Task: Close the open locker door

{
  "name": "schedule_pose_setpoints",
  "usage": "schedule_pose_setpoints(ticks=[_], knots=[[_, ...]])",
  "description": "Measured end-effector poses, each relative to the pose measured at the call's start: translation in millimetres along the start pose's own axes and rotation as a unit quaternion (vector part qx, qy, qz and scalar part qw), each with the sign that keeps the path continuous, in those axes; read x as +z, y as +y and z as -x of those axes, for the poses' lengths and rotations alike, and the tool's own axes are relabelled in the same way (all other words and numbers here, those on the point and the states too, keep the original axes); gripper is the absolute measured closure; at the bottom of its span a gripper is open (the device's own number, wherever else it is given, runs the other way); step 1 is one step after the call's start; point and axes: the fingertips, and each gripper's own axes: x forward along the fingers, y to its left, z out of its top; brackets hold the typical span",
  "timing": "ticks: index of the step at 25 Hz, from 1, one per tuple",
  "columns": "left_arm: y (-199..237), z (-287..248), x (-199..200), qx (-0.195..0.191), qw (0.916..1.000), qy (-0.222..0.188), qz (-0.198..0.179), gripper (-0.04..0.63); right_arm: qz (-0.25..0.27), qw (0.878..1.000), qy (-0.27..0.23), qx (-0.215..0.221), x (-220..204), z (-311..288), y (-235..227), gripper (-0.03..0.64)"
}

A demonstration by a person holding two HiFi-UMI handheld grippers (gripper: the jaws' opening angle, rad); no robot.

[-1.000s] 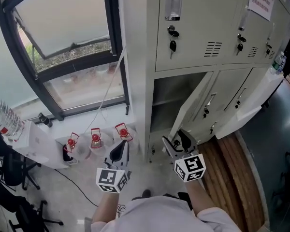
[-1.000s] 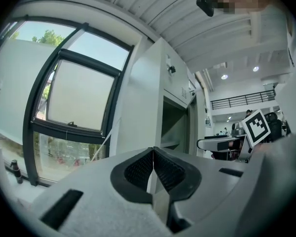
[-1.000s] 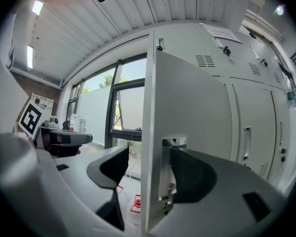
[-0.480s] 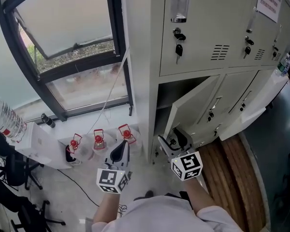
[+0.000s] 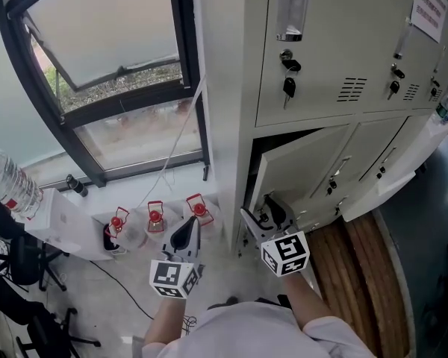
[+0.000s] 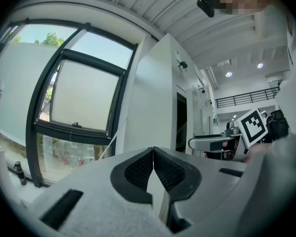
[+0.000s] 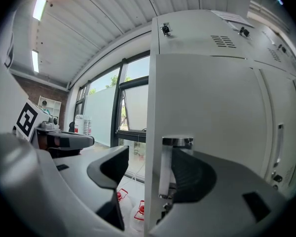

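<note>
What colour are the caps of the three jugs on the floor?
The caps are red, clearest in the head view.

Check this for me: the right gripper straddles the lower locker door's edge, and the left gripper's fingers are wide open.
Wrong on the left gripper: its fingers are shut together, as the left gripper view shows. The right gripper does straddle the door at its edge.

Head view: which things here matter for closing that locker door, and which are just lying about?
In use: open locker door; right gripper, jaws astride the door's edge.
Lying about: left gripper, shut and empty; red-capped jugs; water bottle; hanging key.
</note>
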Motion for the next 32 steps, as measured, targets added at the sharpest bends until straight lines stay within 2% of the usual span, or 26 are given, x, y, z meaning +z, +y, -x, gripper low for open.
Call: schedule_pose_setpoints(ticks=[19, 32], knots=[[18.6, -24.7, -1.0, 0.001, 1.0, 0.004, 0.003, 0.586, 0.007, 1.0, 0.005, 0.004, 2.2, -46.0, -11.0, 0.36], [19.4, -23.9, -1.2, -0.001, 1.0, 0.005, 0.001, 0.586, 0.002, 1.0, 0.006, -0.005, 1.3, -46.3, -10.9, 0.362]])
